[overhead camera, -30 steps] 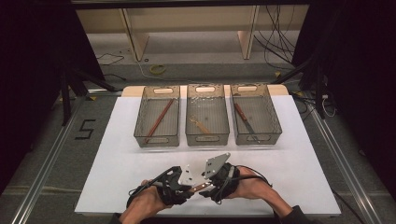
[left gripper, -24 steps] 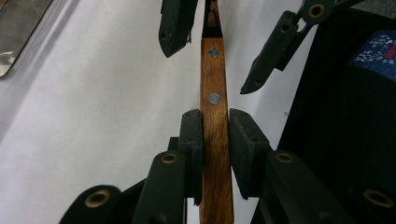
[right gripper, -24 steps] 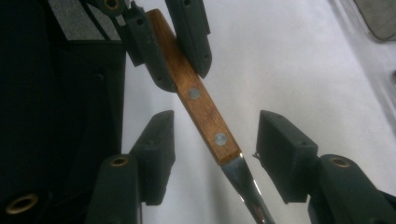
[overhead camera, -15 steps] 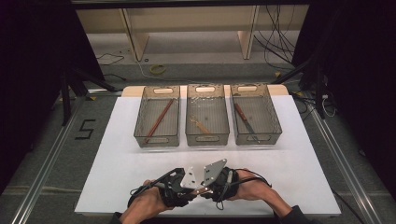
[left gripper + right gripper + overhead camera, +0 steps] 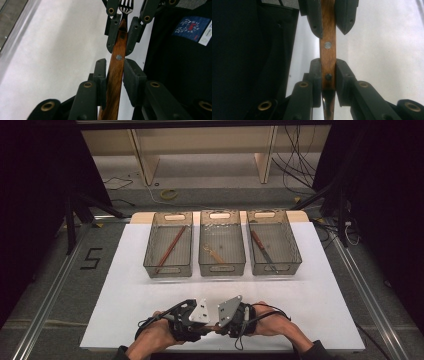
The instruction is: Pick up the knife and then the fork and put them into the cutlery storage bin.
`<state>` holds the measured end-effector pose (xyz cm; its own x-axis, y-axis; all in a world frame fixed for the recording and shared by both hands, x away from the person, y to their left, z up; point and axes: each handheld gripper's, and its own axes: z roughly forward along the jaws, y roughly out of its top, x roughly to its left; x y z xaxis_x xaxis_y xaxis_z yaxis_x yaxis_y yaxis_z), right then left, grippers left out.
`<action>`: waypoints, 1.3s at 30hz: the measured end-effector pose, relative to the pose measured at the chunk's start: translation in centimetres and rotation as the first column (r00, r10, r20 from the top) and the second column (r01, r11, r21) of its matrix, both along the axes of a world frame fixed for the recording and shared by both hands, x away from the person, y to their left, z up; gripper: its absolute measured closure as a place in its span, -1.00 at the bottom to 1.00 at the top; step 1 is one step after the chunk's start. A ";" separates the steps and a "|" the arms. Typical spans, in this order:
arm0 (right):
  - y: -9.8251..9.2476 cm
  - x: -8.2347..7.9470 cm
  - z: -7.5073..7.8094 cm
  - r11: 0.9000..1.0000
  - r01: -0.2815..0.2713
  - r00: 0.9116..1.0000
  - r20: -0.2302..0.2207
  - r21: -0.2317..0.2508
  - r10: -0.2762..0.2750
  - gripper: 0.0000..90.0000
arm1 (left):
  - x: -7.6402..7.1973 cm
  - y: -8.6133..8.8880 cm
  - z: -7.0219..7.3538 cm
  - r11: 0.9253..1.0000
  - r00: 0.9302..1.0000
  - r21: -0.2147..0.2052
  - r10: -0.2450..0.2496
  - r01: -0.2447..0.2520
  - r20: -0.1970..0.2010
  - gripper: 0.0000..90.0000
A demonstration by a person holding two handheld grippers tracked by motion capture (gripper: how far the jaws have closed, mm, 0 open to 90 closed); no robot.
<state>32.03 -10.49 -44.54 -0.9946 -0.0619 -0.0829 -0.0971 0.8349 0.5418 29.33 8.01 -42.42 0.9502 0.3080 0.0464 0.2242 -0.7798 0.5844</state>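
A fork with a wooden handle [image 5: 116, 75] and metal tines [image 5: 126, 6] is held level between my two grippers, near the table's front edge [image 5: 213, 326]. In the left gripper view my left gripper [image 5: 115, 67] has its pads against the handle's sides. Its jaws have just been opening a little, with the handle still between them. My right gripper [image 5: 327, 65] has just been closing and now clamps the handle's end by the metal neck. Each faces the other: the right gripper [image 5: 119, 48] grips farther along, and the left gripper [image 5: 328, 31] shows opposite. In the high view they meet tip to tip, left gripper [image 5: 207, 327], right gripper [image 5: 219, 328].
Three mesh bins stand in a row mid-table: the left bin [image 5: 150, 265] holds a long brown stick, the middle bin [image 5: 222, 269] a small utensil, the right bin [image 5: 295, 260] a knife. White sheet [image 5: 125, 310] covers the table. Dark clothing [image 5: 180, 62] lies close behind the grippers.
The right gripper's jaws have drawn in onto the fork's handle. Both hands keep their place at the front edge.
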 end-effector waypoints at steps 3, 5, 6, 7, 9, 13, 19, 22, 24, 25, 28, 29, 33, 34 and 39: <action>-0.2 0.2 0.1 1.000 0.013 1.000 0.005 0.005 -0.013 0.73 | 0.3 0.2 0.1 0.999 1.000 -0.017 0.031 -0.031 -0.002 0.34; -0.4 0.3 0.3 1.000 0.025 1.000 0.015 0.002 -0.025 0.73 | 0.5 0.5 0.2 0.999 0.999 -0.028 0.044 -0.044 0.004 0.17; -0.5 0.4 0.4 0.999 0.037 0.999 0.015 0.004 -0.037 0.73 | 0.5 0.6 0.2 0.998 0.999 -0.035 0.052 -0.052 0.006 0.11; -0.6 0.4 0.4 0.999 0.044 0.999 0.013 0.005 -0.044 0.73 | 0.6 0.8 0.3 0.997 0.998 -0.042 0.061 -0.060 0.012 0.04; -0.8 0.6 0.6 0.998 0.057 0.998 0.019 0.007 -0.057 0.73 | 1.0 1.3 0.4 0.994 0.996 -0.074 0.086 -0.085 0.003 -0.05; -1.3 1.0 0.8 0.996 0.089 0.996 0.025 0.013 -0.089 0.73 | 1.5 2.4 0.5 0.977 0.990 -0.166 0.141 -0.137 0.013 -0.24; -2.5 1.9 1.1 0.988 0.153 0.988 0.033 0.016 -0.153 0.73 | 2.1 3.7 0.5 0.940 0.974 -0.268 0.224 -0.211 0.019 -0.43; -3.1 2.5 1.2 0.984 0.178 0.983 0.035 0.026 -0.178 0.73 | 2.2 4.0 0.4 0.930 0.969 -0.284 0.248 -0.232 0.021 -0.46; -3.4 2.7 1.3 0.981 0.189 0.981 0.032 0.034 -0.190 0.73 | 2.3 4.2 0.3 0.924 0.964 -0.289 0.265 -0.249 0.017 -0.49; -3.6 2.8 1.3 0.980 0.195 0.980 0.032 0.036 -0.196 0.73 | 2.4 4.3 0.2 0.921 0.962 -0.293 0.273 -0.255 0.022 -0.50; -3.9 3.0 1.4 0.977 0.211 0.977 0.034 0.038 -0.212 0.73 | 2.5 4.7 0.1 0.907 0.955 -0.314 0.297 -0.279 0.009 -0.52; -4.0 3.1 1.4 0.975 0.221 0.974 0.035 0.040 -0.222 0.73 | 2.6 4.8 0.0 0.903 0.953 -0.320 0.304 -0.286 0.006 -0.53; -4.4 3.4 1.6 0.968 0.243 0.969 0.029 0.056 -0.245 0.73 | 2.8 5.3 -0.5 0.889 0.943 -0.333 0.331 -0.313 -0.003 -0.55; -4.5 3.5 1.7 0.966 0.253 0.967 0.028 0.061 -0.255 0.73 | 2.8 5.4 -0.6 0.885 0.941 -0.339 0.338 -0.319 -0.003 -0.55; -5.1 4.1 2.0 0.944 0.321 0.946 0.018 0.083 -0.323 0.73 | 3.0 6.2 -1.1 0.858 0.929 -0.378 0.371 -0.349 -0.016 -0.56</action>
<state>36.16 -15.60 -42.53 -0.9573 0.2691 -0.1057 0.1522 0.7799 0.6071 32.36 14.23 -43.51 0.7691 0.6330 -0.0884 0.4065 -0.3777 0.8319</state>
